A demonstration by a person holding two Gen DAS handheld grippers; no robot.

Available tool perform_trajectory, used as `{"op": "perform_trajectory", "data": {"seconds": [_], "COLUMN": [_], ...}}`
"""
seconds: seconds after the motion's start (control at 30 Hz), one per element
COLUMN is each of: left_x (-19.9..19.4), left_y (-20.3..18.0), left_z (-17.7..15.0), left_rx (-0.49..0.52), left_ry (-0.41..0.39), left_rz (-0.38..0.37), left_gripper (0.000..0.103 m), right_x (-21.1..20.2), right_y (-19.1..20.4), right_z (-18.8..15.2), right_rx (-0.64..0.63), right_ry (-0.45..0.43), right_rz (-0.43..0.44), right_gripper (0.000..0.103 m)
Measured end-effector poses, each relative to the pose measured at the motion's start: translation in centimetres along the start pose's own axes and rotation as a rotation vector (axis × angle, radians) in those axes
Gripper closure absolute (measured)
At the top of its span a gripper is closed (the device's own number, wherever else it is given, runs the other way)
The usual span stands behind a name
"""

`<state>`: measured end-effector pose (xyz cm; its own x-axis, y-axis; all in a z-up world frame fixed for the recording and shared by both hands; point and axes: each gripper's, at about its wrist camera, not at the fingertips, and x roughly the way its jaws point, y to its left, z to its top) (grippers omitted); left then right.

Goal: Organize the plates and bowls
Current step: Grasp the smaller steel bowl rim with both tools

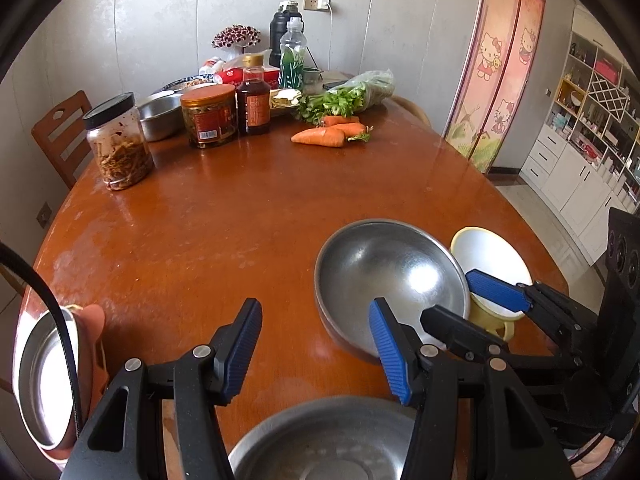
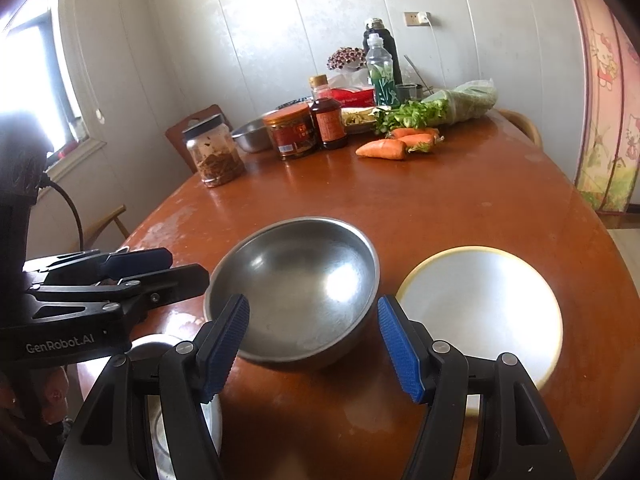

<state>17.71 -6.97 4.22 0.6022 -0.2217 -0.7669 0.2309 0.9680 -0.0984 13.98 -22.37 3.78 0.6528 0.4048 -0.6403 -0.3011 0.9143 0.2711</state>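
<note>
- A steel dish (image 1: 320,444) sits at the bottom edge of the left wrist view, cut off by the frame and partly hidden behind the left gripper (image 1: 316,356); how deep it is cannot be told
- At the far left of that view a steel plate (image 1: 44,376) shows only in part, crossed by a black cable (image 1: 60,312); something skin-coloured at its rim is too blurred to name
- In the right wrist view the lower left is dark and crowded; a pale steel surface (image 2: 180,420) under the left finger is hard to make out
- The yellow-rimmed bowl (image 2: 480,312) is partly covered by the right gripper's finger; in the left wrist view one blue pad (image 1: 496,290) lies across it
- The left gripper points forward above the bare table (image 1: 240,220), jaws apart, nothing between them
- The right gripper (image 2: 314,344) is held low over the steel bowl (image 2: 294,288), jaws spread wide to either side of its near rim; whether the pads touch the rim cannot be told
- The steel bowl stands upright on the near part of the table, just beside the yellow-rimmed bowl; their rims look very close or touching
- Far across the table stand jars (image 1: 208,116), a sauce bottle (image 1: 253,100), carrots (image 1: 324,134) and bagged greens (image 1: 352,94)
</note>
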Motion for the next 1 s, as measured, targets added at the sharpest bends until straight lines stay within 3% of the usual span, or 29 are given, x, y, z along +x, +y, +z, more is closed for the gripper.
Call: {"op": "perform_trajectory", "data": {"seconds": [0.83, 1.0], "left_x": [3.9, 4.3], "left_y": [3.5, 3.9], "left_z": [0.7, 0.7], "left_rx": [-0.067, -0.085], "left_ry": [0.081, 0.092], "left_rz": [-0.001, -0.03], "left_gripper": [0.048, 0.048], "right_x": [4.0, 4.9], "right_y": [3.3, 4.0], "right_z": [1.1, 1.1], "right_rx": [-0.093, -0.112], "right_ry": [0.041, 0.052], "right_rz": [-0.023, -0.033], "right_gripper": [0.035, 0.035]}}
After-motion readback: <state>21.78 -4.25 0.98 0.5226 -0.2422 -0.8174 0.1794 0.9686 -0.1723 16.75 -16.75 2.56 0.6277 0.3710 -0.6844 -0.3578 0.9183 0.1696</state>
